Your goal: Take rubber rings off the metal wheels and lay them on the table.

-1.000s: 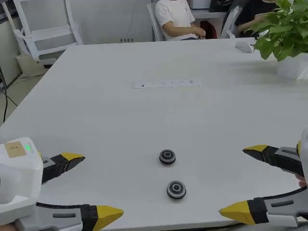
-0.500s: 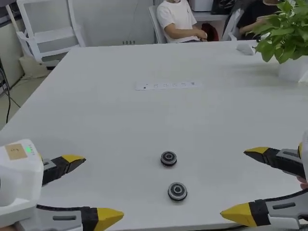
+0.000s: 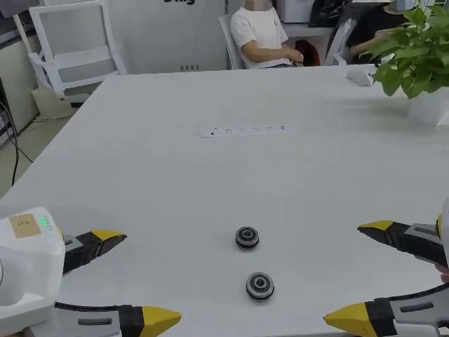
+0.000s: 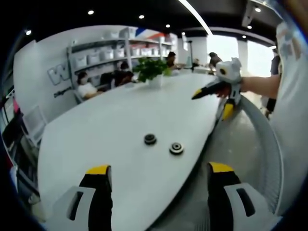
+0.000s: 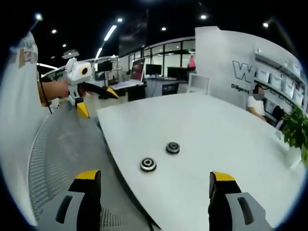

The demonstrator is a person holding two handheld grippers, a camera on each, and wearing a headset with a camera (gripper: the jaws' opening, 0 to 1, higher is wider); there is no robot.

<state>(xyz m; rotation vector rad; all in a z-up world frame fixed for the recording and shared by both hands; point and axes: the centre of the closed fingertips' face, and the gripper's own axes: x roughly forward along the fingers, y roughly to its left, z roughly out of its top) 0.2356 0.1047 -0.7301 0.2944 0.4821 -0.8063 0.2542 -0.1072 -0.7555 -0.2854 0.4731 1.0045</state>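
Two small metal wheels with dark rubber rings lie on the white table (image 3: 210, 175): one wheel (image 3: 247, 237) farther, the other wheel (image 3: 259, 285) near the front edge. They also appear in the left gripper view as wheel (image 4: 150, 139) and wheel (image 4: 176, 148), and in the right gripper view as wheel (image 5: 173, 147) and wheel (image 5: 148, 164). My left gripper (image 3: 137, 277) hovers open at the lower left, well apart from the wheels. At the lower right my right gripper (image 3: 361, 274) is open too, with nothing between its yellow tips.
A white power strip (image 3: 244, 130) lies mid-table. A potted plant (image 3: 417, 53) stands at the far right corner. People sit behind the far edge, and a white chair (image 3: 70, 49) stands at the back left.
The head camera has tilted a little, so the table and wheels sit slightly lower in the picture. Both grippers hold about the same places, open.
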